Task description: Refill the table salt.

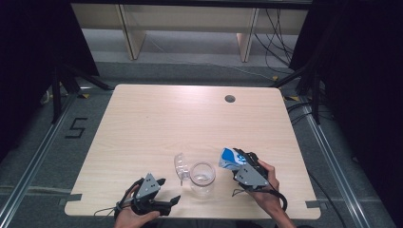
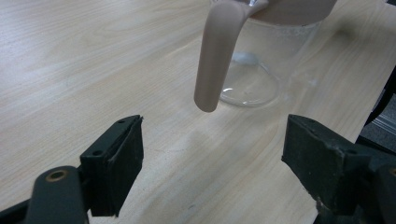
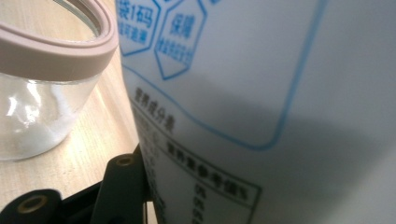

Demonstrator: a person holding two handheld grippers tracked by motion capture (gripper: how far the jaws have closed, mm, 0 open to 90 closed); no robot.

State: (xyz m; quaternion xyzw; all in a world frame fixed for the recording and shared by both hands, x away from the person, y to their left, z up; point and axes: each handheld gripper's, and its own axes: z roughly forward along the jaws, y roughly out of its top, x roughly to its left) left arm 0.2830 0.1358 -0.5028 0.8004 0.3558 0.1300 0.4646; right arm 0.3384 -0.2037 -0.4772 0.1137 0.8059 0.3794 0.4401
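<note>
A clear glass jar (image 1: pixel 203 177) with a beige rim (image 3: pixel 60 46) stands near the table's front edge, its clear lid (image 1: pixel 180 165) flipped open to the left. A beige strap (image 2: pixel 215 60) hangs down its side. Something white lies at the jar's bottom (image 2: pixel 245 58). My right gripper (image 1: pixel 239 164) is shut on a white pouch with blue print (image 1: pixel 231 158), held just right of the jar and leaning toward it; one finger (image 3: pixel 122 186) presses on the pouch (image 3: pixel 261 116). My left gripper (image 1: pixel 168 191) rests open at the front left, its jaws (image 2: pixel 212 154) wide apart and pointing at the jar with nothing between them.
The light wooden table (image 1: pixel 157 118) has a round cable hole (image 1: pixel 230 99) at the back right. Dark curtains and black stands flank the table, and a pale bench stands beyond it.
</note>
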